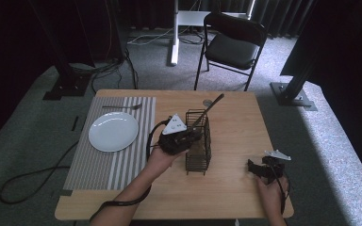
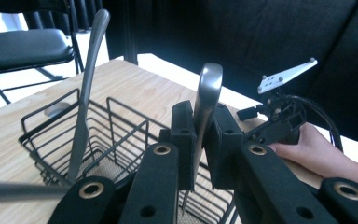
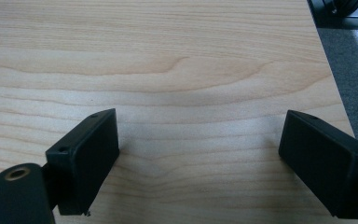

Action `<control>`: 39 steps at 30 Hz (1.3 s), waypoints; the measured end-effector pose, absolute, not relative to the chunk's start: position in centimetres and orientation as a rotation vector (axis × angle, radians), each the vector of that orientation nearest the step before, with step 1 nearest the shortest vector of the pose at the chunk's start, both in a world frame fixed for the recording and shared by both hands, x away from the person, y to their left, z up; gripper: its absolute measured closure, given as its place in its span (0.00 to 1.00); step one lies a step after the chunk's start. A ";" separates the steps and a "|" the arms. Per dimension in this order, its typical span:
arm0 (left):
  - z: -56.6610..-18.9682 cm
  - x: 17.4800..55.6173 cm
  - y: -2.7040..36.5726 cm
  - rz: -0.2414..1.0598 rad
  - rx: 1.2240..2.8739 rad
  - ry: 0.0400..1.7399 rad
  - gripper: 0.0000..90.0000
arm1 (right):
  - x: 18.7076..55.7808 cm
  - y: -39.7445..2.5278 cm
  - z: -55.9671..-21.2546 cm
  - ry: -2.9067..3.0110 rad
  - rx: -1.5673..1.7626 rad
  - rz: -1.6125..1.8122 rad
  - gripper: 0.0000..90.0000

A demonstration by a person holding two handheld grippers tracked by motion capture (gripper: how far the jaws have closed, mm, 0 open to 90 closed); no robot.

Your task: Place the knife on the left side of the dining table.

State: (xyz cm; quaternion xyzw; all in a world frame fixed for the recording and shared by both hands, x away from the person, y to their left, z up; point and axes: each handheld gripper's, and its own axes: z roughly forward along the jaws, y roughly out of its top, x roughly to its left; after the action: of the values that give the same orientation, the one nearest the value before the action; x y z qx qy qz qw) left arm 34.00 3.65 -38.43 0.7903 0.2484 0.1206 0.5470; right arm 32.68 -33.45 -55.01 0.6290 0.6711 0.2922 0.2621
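A black wire cutlery basket stands upright at the middle of the wooden table. My left gripper is at the basket's left side, near its top. In the left gripper view it is shut on the handle of a metal utensil, whose lower end reaches down into the basket. What kind of utensil it is stays hidden. A second metal utensil leans in the basket, its handle sticking out to the far right. My right gripper is open over bare wood, near the table's front right.
A white plate lies on a striped placemat at the left, with a fork beyond it. A folding chair stands past the table's far edge. A cable trails over the floor at the left.
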 end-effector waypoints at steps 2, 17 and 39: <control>-38.4 34.3 3.2 0.277 1.863 0.584 0.92 | 32.7 -33.5 -55.0 1.818 1.699 0.791 0.13; -38.7 35.2 2.2 0.285 1.824 0.567 0.92 | 32.7 -33.5 -55.0 1.817 1.698 0.792 0.13; -37.0 34.4 2.9 0.313 1.837 0.563 0.93 | 32.7 -33.5 -55.0 1.818 1.698 0.792 0.13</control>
State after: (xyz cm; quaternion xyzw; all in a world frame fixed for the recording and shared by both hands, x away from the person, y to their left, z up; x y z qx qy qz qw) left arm 34.43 2.92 -36.99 0.7802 0.2391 0.1328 0.5626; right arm 32.68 -33.52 -55.02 0.6276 0.6719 0.2927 0.2627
